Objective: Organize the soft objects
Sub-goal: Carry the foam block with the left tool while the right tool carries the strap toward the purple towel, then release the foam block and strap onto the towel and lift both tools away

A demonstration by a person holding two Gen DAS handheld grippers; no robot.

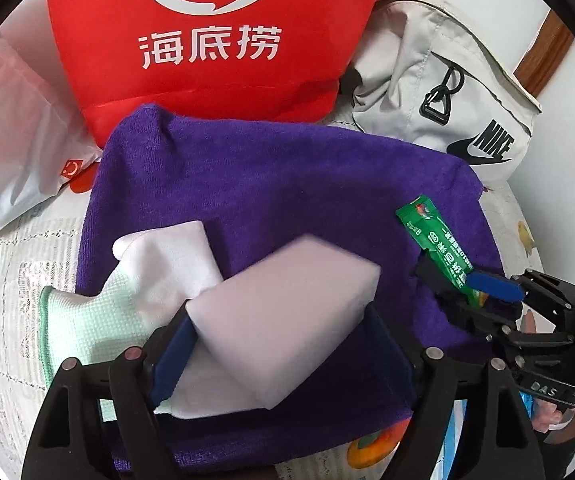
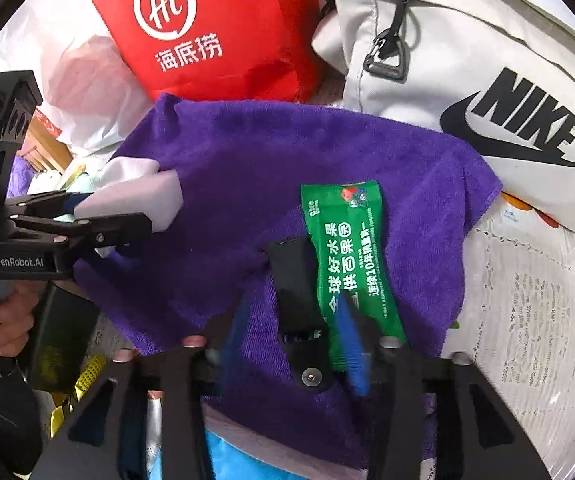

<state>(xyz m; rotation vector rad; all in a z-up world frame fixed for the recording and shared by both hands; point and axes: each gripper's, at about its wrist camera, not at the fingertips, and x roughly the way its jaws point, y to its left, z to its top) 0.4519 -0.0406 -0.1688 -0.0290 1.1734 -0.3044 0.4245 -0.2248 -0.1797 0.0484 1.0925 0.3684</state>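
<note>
A purple towel point(image 1: 287, 184) of plush microfibre lies spread on the counter point(image 1: 11, 264), whose white lace-pattern cover is printed with orange and yellow fruit. On the towel's left part rest a white cloth point(image 1: 167, 256) and a mint-green waffle-weave cloth point(image 1: 87, 320) that overhangs the towel's left edge. The left claw point(image 1: 283, 344) stands wide, with a pale lilac-white foam block point(image 1: 287, 316) between its blue-padded fingers point(image 1: 175, 352); whether the pads press on the block cannot be told. The block sits tilted over the white cloth and the towel. The right claw point(image 2: 299, 320) is partly open; a green sachet point(image 2: 347, 256) lies on the towel's right part, its lower end against the blue pad of the right-hand finger point(image 2: 351, 344), while the black finger stands apart on its left. The sachet bears white Chinese characters and a small fruit picture at its top. Behind the towel stands a red bag point(image 1: 207, 40) with a white "Hi" roundel and the characters 海底捞. To its right lies a cream fabric bag point(image 2: 467, 60) printed "NIKE" with a black swoosh and fitted with a black clip. A white plastic bag point(image 1: 19, 152) lies at far left. The left claw's body reads "GenRobot.AI".
</note>
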